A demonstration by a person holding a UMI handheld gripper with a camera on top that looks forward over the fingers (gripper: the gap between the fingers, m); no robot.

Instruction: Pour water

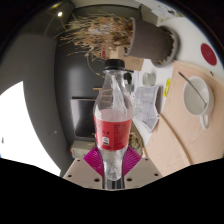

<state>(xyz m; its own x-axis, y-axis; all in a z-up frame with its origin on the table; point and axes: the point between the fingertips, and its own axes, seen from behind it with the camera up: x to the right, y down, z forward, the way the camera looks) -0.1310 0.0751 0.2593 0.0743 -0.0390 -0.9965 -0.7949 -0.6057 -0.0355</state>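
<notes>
- A clear plastic bottle (112,120) is seen standing between the gripper's fingers, its long axis running nearly straight up from the fingers, with a slight lean of the neck toward the left.
- Its capped mouth (115,66) is pointed upward and away from the gripper; the cap looks pale.
- A red label or red contents are shown around the lower half of the bottle; the upper half is seen as transparent. Which of the two the red is cannot be told.
- The gripper (113,160) is closed on the lower body of the bottle; the magenta pads (94,158) are seen pressed against it at either side, low down.
- The base of the bottle is hidden at the bottom between the fingers, so whether it rests on anything cannot be told.
- The gripper is held facing forward and roughly level, with the bottle carried upright before it.
- A pale, wood-toned table surface (185,135) is seen to the right, beyond the fingers.
- A white cup (195,95) is seen on that surface, well apart from the bottle, with its open mouth showing.
- Papers (147,105) are seen just behind the bottle on the right.
- Above and behind the bottle, a bristly, straw-like bundle (95,33) and a dark cylindrical object (150,40) are seen.
- A bright white area is seen at the left.
</notes>
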